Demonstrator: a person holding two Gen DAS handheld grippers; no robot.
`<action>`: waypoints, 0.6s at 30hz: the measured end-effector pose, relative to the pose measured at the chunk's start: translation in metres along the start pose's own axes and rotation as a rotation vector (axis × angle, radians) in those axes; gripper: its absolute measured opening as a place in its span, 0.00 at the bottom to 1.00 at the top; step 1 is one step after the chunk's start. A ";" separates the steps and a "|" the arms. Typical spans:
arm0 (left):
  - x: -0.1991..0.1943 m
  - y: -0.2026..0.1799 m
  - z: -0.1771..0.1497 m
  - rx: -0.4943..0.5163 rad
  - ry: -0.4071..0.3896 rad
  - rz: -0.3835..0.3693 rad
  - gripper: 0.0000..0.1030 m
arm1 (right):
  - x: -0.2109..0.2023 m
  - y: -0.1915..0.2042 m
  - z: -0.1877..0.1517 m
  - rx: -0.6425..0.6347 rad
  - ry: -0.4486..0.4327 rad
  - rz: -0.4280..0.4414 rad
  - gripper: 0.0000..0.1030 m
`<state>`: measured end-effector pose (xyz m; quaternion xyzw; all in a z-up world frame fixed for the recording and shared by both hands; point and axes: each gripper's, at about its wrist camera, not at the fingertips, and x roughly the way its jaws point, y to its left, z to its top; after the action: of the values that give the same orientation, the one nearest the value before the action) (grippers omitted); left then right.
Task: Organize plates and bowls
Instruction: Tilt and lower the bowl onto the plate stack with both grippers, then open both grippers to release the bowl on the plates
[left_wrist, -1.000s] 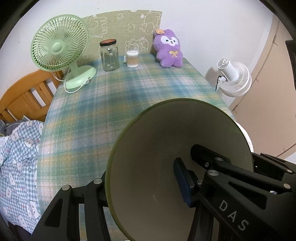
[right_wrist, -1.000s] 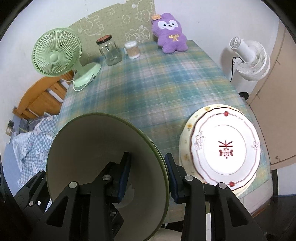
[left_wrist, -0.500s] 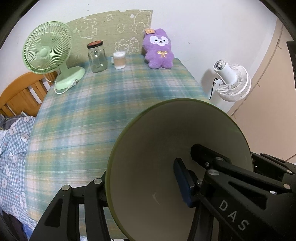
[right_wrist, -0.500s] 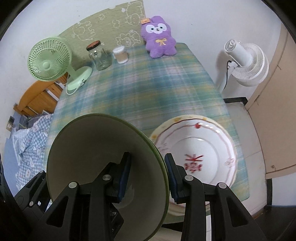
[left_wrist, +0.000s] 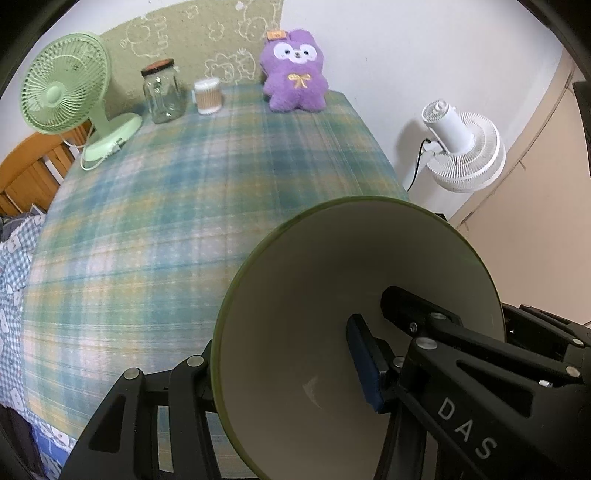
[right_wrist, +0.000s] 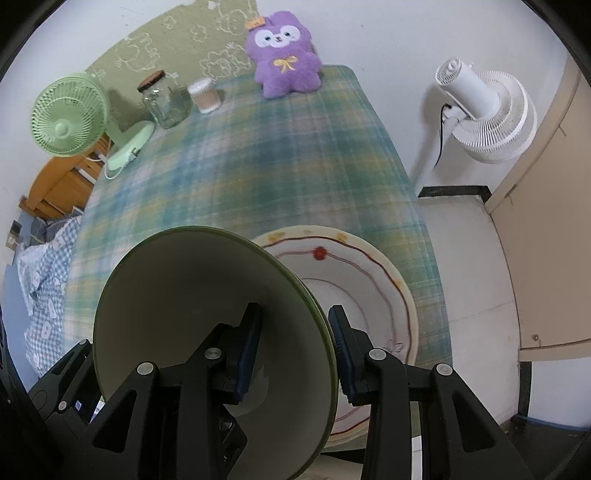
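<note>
A wide cream bowl (left_wrist: 314, 288) with a green rim hangs above the plaid table, tilted. Both grippers hold it by opposite walls. My left gripper (left_wrist: 284, 358) is shut on its wall, with the blue pad (left_wrist: 364, 365) inside the bowl and the other finger outside. In the right wrist view the same bowl (right_wrist: 184, 295) is clamped by my right gripper (right_wrist: 295, 332), one pad on each side of the wall. Just past the bowl's right edge lies a stack of white plates (right_wrist: 369, 291) with red trim, near the table's right front corner, partly hidden by the bowl.
At the table's far end stand a green desk fan (left_wrist: 62, 85), a glass jar (left_wrist: 162, 94), a cotton-swab tub (left_wrist: 208, 96) and a purple plush toy (left_wrist: 295, 74). A white floor fan (right_wrist: 484, 110) stands right of the table. A bed with checked bedding (right_wrist: 44, 291) lies left.
Both grippers carried the bowl to the right and slightly down. The plate stack has slid from the right of the right wrist view to just behind the bowl's edge.
</note>
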<state>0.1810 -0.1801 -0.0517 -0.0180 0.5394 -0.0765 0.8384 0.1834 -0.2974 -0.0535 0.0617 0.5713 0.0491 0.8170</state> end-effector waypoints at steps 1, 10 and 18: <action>0.004 -0.003 0.000 -0.001 0.009 0.000 0.53 | 0.003 -0.002 0.001 0.000 0.005 -0.001 0.40; 0.027 -0.019 0.003 -0.005 0.053 0.012 0.53 | 0.026 -0.024 0.006 -0.002 0.067 0.003 0.40; 0.032 -0.023 0.005 -0.007 0.048 0.029 0.54 | 0.029 -0.029 0.011 -0.013 0.061 0.015 0.40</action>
<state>0.1961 -0.2073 -0.0754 -0.0112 0.5597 -0.0630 0.8262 0.2041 -0.3217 -0.0812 0.0592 0.5949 0.0607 0.7993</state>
